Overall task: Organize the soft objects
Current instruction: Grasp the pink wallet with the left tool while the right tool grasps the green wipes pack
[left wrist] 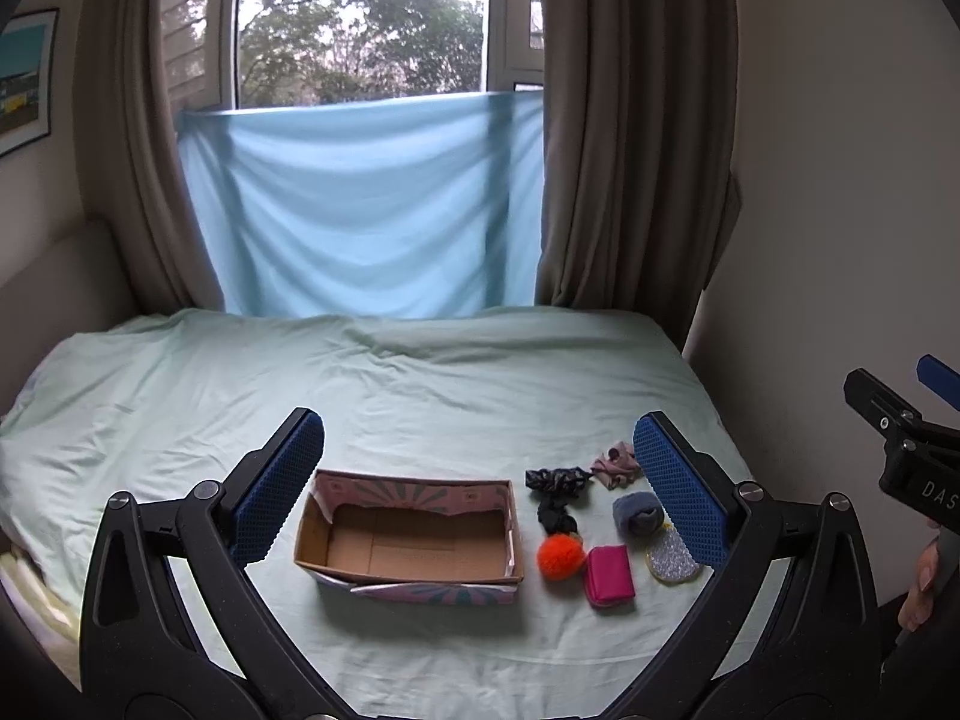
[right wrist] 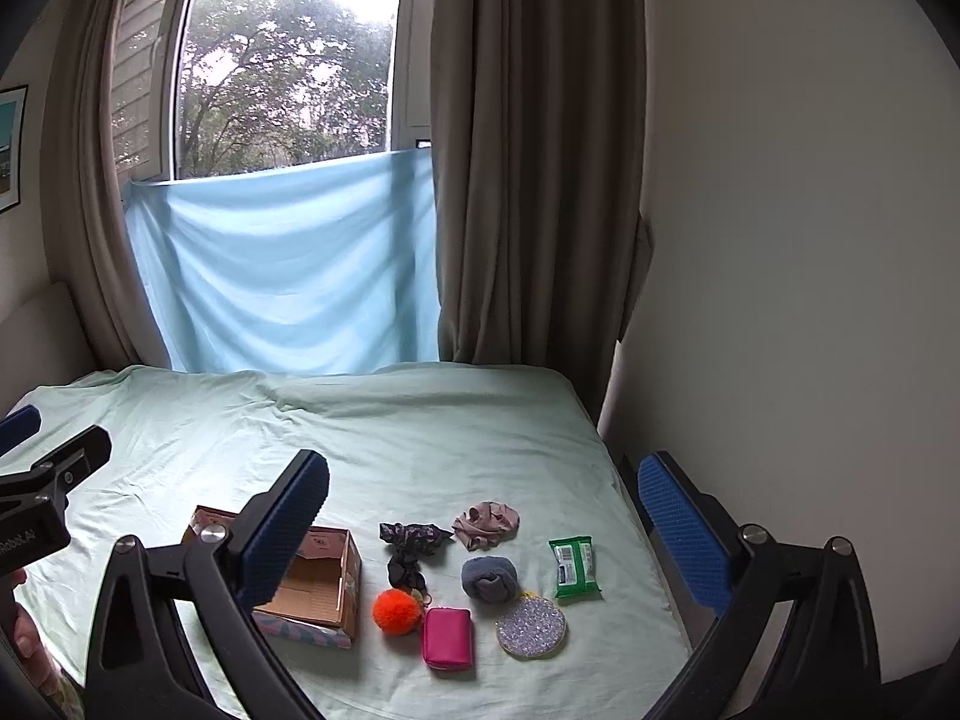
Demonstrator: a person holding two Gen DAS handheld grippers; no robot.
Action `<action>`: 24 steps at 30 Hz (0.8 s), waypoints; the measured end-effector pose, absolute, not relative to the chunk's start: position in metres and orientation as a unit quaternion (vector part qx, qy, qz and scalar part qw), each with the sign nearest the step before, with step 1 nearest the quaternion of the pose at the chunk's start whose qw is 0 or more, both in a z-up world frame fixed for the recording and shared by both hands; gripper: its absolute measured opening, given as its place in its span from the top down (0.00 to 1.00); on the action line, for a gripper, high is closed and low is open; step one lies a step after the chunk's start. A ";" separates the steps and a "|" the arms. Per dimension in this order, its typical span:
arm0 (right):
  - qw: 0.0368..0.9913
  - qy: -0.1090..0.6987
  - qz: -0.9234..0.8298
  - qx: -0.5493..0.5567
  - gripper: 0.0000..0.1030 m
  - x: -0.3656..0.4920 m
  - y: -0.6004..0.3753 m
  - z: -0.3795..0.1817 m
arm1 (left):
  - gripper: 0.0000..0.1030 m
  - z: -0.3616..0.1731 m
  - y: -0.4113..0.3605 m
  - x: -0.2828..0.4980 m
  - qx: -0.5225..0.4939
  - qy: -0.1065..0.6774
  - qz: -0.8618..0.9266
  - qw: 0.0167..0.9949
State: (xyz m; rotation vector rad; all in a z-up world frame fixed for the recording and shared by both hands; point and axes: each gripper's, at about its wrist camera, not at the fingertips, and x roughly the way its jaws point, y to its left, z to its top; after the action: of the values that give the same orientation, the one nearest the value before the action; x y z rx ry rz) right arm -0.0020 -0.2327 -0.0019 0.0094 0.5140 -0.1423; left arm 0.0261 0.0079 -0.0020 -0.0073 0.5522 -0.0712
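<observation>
Status: nothing has been sorted yet. The cardboard box (left wrist: 411,540) is seen empty on the bed (left wrist: 420,372), its bare brown floor fully visible from the left wrist view. All soft objects lie outside it, grouped at 3 o'clock of the box.

Items noted, right wrist view:
- orange pom-pom (right wrist: 396,612), just beside the box's right wall
- pink pouch (right wrist: 447,638), at 4 o'clock of the pom-pom
- black hair tie (right wrist: 405,573), at 12 o'clock of the pom-pom
- dark patterned scrunchie (right wrist: 414,534), touching or nearly touching the black tie
- beige scrunchie (right wrist: 486,525), at 3 o'clock of the dark one
- grey rolled sock (right wrist: 489,579), centre of the group
- glitter disc (right wrist: 531,625), at 5 o'clock of the sock (rigid or soft cannot be told)
- green wipes pack (right wrist: 575,566), outermost at 3 o'clock

Left tongs (left wrist: 480,480): fingers wide apart, nothing held, hovering above the box and the group. Right tongs (right wrist: 480,528): fingers wide apart, nothing held, framing the group.

Remaining, as judged: every soft piece is still to be lifted into the box, 8 items at most.

Obstructions: the box's torn upper rim leans inward slightly and may catch a drop. The 2 dark hair pieces lie close enough to be lifted together by mistake. The wall (right wrist: 810,300) stands close at 3 o'clock of the wipes pack, so approach from that side is judged cramped. Curtains (right wrist: 528,180) and a blue cloth (right wrist: 288,276) hang at 12 o'clock, well apart from the work.
</observation>
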 end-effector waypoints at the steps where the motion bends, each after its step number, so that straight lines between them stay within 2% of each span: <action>1: 0.964 0.255 -0.074 0.006 0.00 -0.001 -0.235 -0.002 | 0.00 -0.004 0.008 0.028 -0.005 0.276 -0.038 0.960; 6: 0.960 0.263 -0.099 0.017 0.00 0.007 -0.254 -0.016 | 0.00 -0.029 -0.003 0.041 -0.003 0.305 -0.072 0.950; 13: 0.947 0.297 -0.118 0.022 0.00 0.030 -0.306 -0.063 | 0.00 -0.085 -0.049 0.060 -0.019 0.355 -0.087 0.930; 24: 0.933 0.347 -0.095 0.003 0.00 0.094 -0.385 -0.173 | 0.00 -0.226 -0.140 0.099 -0.012 0.428 -0.061 0.901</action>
State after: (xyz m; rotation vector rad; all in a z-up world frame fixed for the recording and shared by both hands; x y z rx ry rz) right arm 0.0943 -0.3854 -0.1732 0.0061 0.7093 -0.1950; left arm 0.0987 -0.1399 -0.2261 -0.0244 0.8862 -0.1264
